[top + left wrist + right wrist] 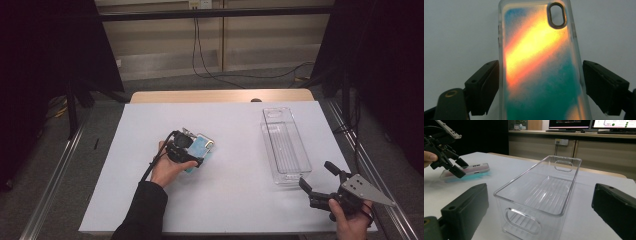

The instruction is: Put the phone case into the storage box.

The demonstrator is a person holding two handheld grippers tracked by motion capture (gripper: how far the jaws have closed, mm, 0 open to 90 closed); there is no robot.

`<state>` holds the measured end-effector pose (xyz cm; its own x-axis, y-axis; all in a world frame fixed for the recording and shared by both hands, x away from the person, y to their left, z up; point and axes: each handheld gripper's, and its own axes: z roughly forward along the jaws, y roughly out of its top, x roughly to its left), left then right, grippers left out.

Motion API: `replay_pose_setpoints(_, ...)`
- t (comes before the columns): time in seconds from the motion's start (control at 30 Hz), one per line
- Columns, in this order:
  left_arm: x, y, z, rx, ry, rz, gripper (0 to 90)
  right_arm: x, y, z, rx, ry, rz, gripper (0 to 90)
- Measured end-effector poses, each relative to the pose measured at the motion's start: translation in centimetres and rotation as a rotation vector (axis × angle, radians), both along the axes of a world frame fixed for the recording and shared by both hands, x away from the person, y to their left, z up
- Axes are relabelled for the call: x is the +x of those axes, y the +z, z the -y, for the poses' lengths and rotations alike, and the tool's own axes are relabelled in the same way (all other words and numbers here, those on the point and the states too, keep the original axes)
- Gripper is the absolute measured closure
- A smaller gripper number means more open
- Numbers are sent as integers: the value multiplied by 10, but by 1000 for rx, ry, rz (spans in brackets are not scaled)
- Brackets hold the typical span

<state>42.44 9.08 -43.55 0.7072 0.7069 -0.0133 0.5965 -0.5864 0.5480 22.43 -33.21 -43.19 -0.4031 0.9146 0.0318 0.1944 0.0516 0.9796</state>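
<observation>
A phone case [201, 150] lies flat on the white sheet [235, 200] that covers the table, left of the middle, its clear rim around a back coloured teal, orange and yellow. The left gripper [192, 152] sits over the near end of the case, held by the left hand [167, 167], whose dark sleeve comes in from the near edge. In the left gripper view its two black jaws stand on either side of the case [541, 72]: the left jaw looks to be touching or just beside the case's edge, while a thin gap shows between the right jaw and the other edge, so the jaws are spread around the case rather than pinching it. The camera hole [557, 15] of the case lies at its far end in that view. To the right, well apart from the case, a clear bin [284, 145] stands upright on the sheet, its long side running near to far. The right gripper [317, 180] is held by the right hand [352, 220] at the near right corner, just beside the bin's near end, with its jaws spread wide; in the right gripper view they frame the bin [541, 195] without touching it, and the case [465, 172] and left gripper [449, 161] show farther off.
</observation>
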Motion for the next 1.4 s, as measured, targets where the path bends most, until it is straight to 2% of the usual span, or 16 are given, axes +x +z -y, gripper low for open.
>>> replay_pose_setpoints(0.23, -7, 3, -4, -41, 25, 86, 169, 0, 0, 0, 0, -1, 0, 2)
replay_pose_setpoints(0.43, -11, 10, -7, -54, 32, 123, 170, 0, 0, 0, 1, 0, 0, 1)
replay_pose_setpoints(0.63, -18, 17, -9, -94, 44, 174, 169, 0, 0, 0, 0, -5, -1, 2)
replay_pose_setpoints(0.8, -21, 17, -14, -127, 54, 193, 169, 0, 1, 0, -1, 0, 3, 18)
replay_pose_setpoints(0.87, -23, 19, -16, -139, 53, 200, 169, 0, 1, -1, -21, -26, -5, 44)
replay_pose_setpoints(1.0, -30, 26, -17, -170, 45, 225, 169, 1, 2, -2, -22, -37, -10, 39)
replay_pose_setpoints(1.07, -35, 29, -17, -177, 42, 245, 169, 1, 2, -2, -36, -23, -17, 38)
replay_pose_setpoints(1.13, -39, 31, -17, -194, 36, 250, 169, 1, 4, -4, -41, -21, -20, 43)
replay_pose_setpoints(1.17, -40, 32, -17, -190, 35, 254, 169, 1, 4, -4, -47, -18, -21, 41)
replay_pose_setpoints(1.23, -43, 33, -18, -206, 38, 249, 169, 1, 5, -5, -45, -1, -25, 46)
replay_pose_setpoints(1.33, -48, 35, -21, -205, 40, 238, 169, 2, 6, -7, -48, 8, -30, 39)
replay_pose_setpoints(1.4, -52, 36, -22, -220, 43, 244, 169, 2, 7, -8, -45, 16, -33, 40)
